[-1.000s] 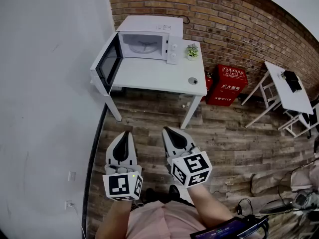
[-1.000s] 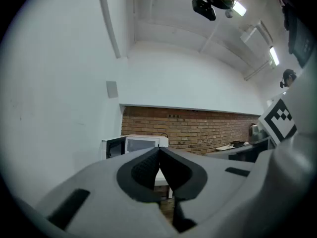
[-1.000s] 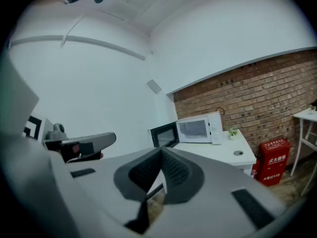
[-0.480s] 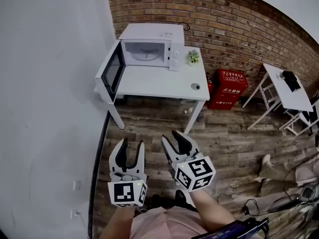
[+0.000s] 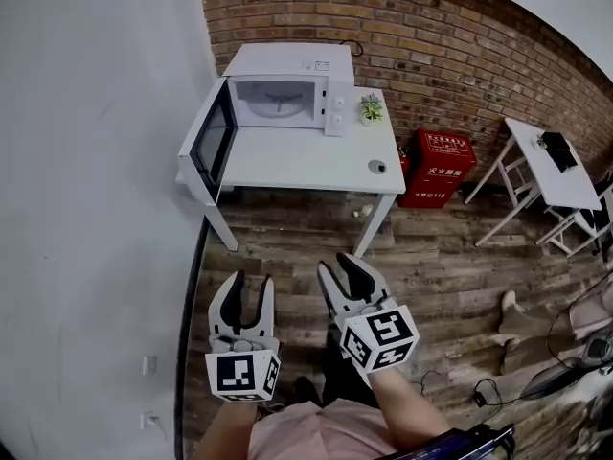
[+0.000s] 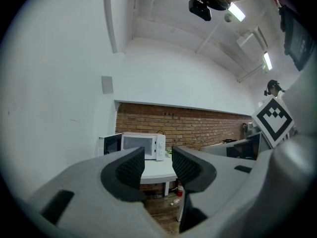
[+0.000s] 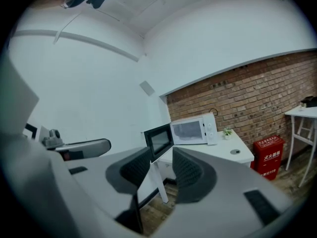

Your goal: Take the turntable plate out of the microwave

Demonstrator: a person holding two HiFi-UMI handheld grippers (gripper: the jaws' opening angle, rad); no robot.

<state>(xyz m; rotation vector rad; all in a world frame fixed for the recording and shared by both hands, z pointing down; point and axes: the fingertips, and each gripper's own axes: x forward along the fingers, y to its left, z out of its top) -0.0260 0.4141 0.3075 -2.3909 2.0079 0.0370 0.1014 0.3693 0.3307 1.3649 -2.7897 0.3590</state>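
Head view: white microwave (image 5: 287, 65) on a white table (image 5: 297, 161) by the brick wall, door swung open; the round, likely glass, turntable plate (image 5: 280, 106) sits faintly visible on the cavity floor, well apart from both tongs. Left gripper (image 5: 252, 290) and right gripper (image 5: 340, 271) – jaws apart, easing closed, nothing between. Left gripper view: gap bare, microwave far off. Right gripper view: same. Judgement – plate probably heavy, stiff, slick, breakable; pinch the front rim firmly and lift it level.
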